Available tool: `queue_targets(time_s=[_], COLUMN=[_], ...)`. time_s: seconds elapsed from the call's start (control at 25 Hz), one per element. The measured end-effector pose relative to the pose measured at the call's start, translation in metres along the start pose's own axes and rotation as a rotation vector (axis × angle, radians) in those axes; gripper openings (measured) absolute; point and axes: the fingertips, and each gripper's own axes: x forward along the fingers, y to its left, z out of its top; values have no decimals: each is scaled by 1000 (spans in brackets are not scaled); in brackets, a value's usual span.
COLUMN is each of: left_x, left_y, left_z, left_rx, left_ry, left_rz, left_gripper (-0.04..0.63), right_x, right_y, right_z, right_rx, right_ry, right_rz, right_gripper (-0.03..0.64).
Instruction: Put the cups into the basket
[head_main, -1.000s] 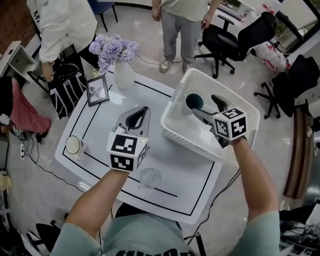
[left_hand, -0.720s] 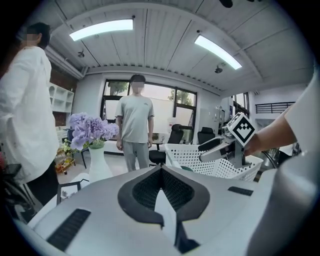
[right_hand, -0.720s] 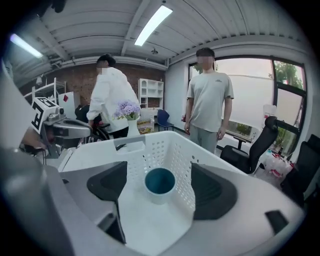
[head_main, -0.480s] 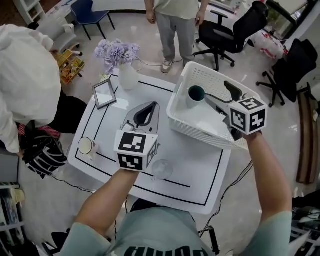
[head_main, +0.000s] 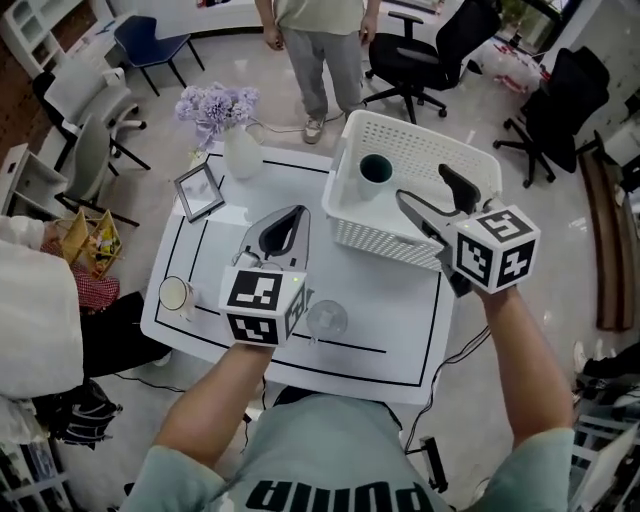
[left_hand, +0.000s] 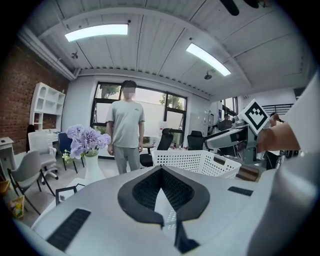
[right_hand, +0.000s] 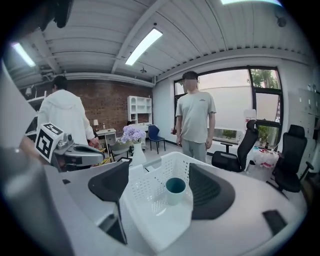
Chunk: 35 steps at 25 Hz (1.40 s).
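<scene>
Room, head view: pale glossy floor with black office chairs (head_main: 425, 45) and a standing person (head_main: 318, 45) lay beyond the white black-lined table (head_main: 395, 330).
Table, head view: a white perforated plastic basket (head_main: 470, 165) sat at the far right; a white vase of purple flowers (head_main: 238, 148) and a small picture frame (head_main: 198, 190) stood at the far left.
Cups, head view: a teal cup (head_main: 375, 172) stood upright in the basket's far left corner. A clear glass cup (head_main: 326, 320) stood on the table just beside the marker cube of the left gripper (head_main: 296, 213). A white mug (head_main: 177, 294) stood near the left edge.
Right gripper (head_main: 425, 185), head view: it was held over the basket's near side.
Left gripper view: the jaws met tip to tip with nothing between them.
Right gripper view: the jaws were spread wide and empty, with the teal cup (right_hand: 175, 189) in the basket (right_hand: 142, 200) seen between them, apart from both.
</scene>
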Motion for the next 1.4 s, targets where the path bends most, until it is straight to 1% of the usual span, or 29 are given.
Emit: queue_targets(time_s=[0.2, 0.36, 0.52, 0.56, 0.6, 0.64, 0.68, 0.84, 1.04, 1.28, 1.4], left_x=[-17, -28, -40, -43, -46, -48, -51, -61, -73, -85, -95], left_y=[-10, -14, -22, -25, -26, -28, -30, -37, -44, -49, -57], left_z=[-8, -13, -13, -13, -14, -15, -16, -22, -34, -46, -53], left_rx=[20, 28, 39, 40, 40, 39, 37, 33, 34, 33, 28], left_ry=[12, 20, 10, 7, 6, 4, 4, 8, 20, 32, 34], left_rz=[-41, -68, -98, -106, -114, -121, -127, -154, -177, -172, -166], left_gripper=[8, 8, 8, 8, 8, 8, 8, 8, 8, 8, 8], right_x=[-33, -49, -61, -64, -68, -71, -74, -82, -91, -95, -99], right_y=[24, 46, 64, 67, 68, 69, 71, 82, 99, 120, 133], right_z=[-15, -30, -41, -43, -44, -46, -48, -57, -72, -93, -104], right_rx=[15, 12, 9, 7, 6, 6, 8, 22, 33, 55, 57], right_ry=[-29, -26, -27, -32, -41, -49, -55, -50, -45, -35, -33], right_rz=[-66, -101, -132, -150, -174, -196, -210, -226, -240, -228, -209], right_gripper=[399, 397, 384, 366, 284, 151, 126, 103, 51, 20, 19])
